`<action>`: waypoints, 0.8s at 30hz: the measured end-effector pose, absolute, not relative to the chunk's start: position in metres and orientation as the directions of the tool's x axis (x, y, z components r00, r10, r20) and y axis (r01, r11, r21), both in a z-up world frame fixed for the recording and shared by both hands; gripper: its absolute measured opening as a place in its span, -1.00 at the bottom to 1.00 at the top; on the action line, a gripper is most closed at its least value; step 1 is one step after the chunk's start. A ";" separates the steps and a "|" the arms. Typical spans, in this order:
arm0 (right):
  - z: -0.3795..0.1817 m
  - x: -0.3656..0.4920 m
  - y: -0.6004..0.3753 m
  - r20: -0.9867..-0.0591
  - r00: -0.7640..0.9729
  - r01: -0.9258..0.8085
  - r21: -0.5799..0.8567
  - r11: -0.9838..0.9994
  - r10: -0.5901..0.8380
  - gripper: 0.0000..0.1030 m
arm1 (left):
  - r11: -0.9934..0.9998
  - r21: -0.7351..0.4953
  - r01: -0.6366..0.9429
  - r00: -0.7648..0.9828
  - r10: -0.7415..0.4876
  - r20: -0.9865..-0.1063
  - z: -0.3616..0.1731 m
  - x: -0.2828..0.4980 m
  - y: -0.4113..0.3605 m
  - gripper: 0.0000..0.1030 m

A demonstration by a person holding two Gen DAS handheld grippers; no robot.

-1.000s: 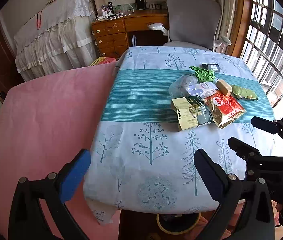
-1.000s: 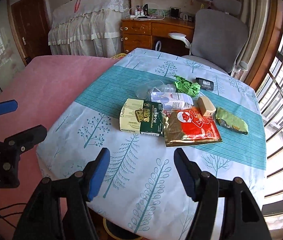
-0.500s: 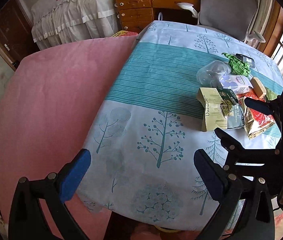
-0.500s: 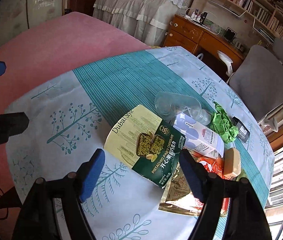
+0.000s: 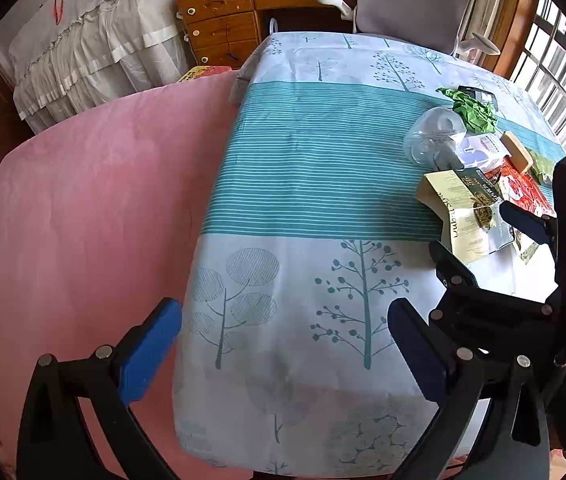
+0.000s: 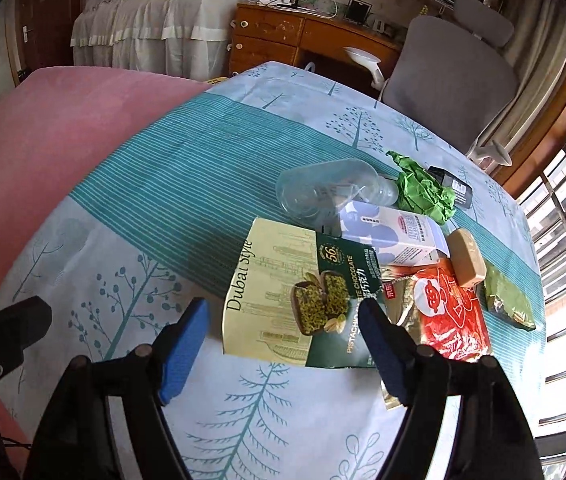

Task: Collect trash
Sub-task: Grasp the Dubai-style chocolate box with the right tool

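Trash lies in a cluster on the tree-print tablecloth point(image 6: 131, 184): a cream and green pistachio chocolate box point(image 6: 295, 296), a red snack bag point(image 6: 449, 320), a clear plastic bottle point(image 6: 331, 194), a white carton point(image 6: 395, 236), crumpled green paper point(image 6: 423, 190), a tan bar point(image 6: 467, 257) and a green packet point(image 6: 509, 296). My right gripper point(image 6: 283, 344) is open, empty, just above the box's near edge. My left gripper point(image 5: 283, 354) is open, empty, over the table's near left corner. The box point(image 5: 463, 216) also shows in the left wrist view, beside the right gripper point(image 5: 479, 240).
A small black device point(image 6: 453, 190) lies behind the green paper. A pink bed point(image 5: 83, 208) borders the table on the left. A grey office chair point(image 6: 455, 68) and a wooden desk point(image 6: 291, 40) stand beyond the far edge. Windows run along the right.
My right gripper has moved forward and down towards the chocolate box. My left gripper has drifted left, towards the table's corner. Both stay open.
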State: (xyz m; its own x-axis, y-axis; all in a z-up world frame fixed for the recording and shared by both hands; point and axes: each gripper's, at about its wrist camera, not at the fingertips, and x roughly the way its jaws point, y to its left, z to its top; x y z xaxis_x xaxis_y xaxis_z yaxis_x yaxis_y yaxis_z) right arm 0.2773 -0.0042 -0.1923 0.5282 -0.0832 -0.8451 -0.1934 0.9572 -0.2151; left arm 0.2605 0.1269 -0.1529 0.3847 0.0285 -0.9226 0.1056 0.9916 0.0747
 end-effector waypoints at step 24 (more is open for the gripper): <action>-0.181 0.272 -0.038 -0.665 0.557 0.213 -0.465 0.860 -0.497 -0.68 | 0.973 0.001 0.230 0.375 -0.087 -0.923 -0.161 0.268 0.139 0.98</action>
State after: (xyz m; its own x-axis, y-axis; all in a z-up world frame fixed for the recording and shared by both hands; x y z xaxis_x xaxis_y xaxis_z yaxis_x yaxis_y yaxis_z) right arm 0.2717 -0.0384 -0.1808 0.5566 -0.4975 -0.6654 0.2125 0.8595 -0.4648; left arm 0.2681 0.1390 -0.1615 0.3754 -0.0875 -0.9227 0.2299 0.9732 0.0013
